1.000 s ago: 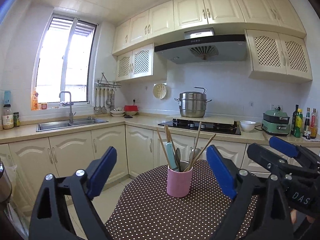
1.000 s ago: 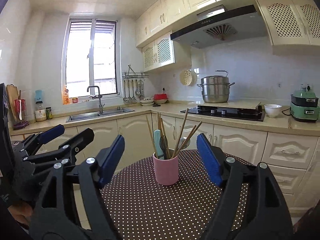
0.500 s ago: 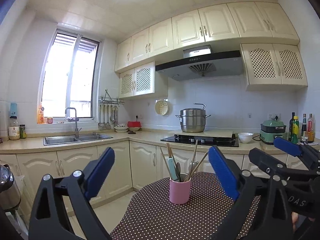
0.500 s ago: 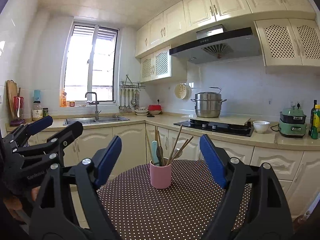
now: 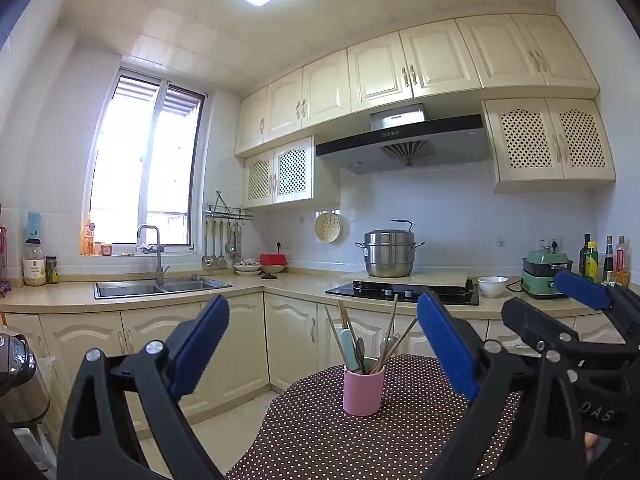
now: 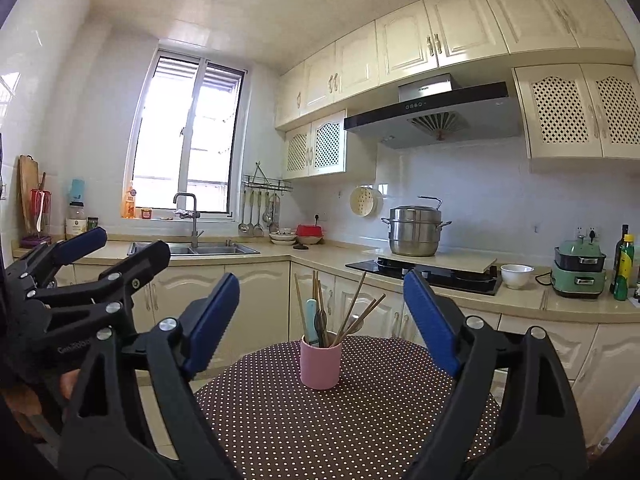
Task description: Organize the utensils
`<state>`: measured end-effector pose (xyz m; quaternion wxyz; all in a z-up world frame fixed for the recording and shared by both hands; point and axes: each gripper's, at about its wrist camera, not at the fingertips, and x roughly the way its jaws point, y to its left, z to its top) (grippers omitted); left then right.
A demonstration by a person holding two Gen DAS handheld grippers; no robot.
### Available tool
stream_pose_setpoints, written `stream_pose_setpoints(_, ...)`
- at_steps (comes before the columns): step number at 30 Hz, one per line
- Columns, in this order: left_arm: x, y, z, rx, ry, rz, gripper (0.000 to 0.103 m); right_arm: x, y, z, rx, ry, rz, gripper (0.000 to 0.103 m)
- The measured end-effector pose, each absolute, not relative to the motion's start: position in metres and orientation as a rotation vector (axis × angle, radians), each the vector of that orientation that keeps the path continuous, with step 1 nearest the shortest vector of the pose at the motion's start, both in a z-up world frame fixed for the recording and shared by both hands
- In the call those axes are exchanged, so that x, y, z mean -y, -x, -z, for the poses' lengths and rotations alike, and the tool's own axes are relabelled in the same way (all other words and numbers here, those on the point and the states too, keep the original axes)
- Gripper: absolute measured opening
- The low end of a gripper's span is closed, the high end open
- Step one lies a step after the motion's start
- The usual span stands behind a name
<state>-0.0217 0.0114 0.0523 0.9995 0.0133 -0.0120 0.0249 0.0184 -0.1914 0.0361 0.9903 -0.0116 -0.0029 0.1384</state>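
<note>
Ahead, pink cup [image 5: 363,390] of utensils [image 5: 360,344] on dotted table [image 6: 340,420]; left tool [image 5: 320,352] agape, empty; right tool [image 6: 320,316] widening, empty.

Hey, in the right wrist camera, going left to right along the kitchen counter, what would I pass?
Sink → red container → steel steamer pot → white bowl → green cooker → bottles.

A home kitchen: cream cabinets [image 5: 436,64] line the walls above a range hood [image 5: 404,142], a steel steamer pot [image 5: 390,252] on the hob [image 5: 400,292], a double sink [image 5: 160,288] under the window [image 5: 148,164] and ladles [image 5: 220,244] on a rail.
</note>
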Motion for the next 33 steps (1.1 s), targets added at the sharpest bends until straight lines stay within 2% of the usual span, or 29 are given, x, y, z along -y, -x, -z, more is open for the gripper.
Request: stream_pose_setpoints(33, -0.014, 0.0255, -0.0551, 0.029, -0.032, -0.057, 0.093, 0.1905, -0.0151, -0.0377, -0.001, 0.014, -0.285, 0.087)
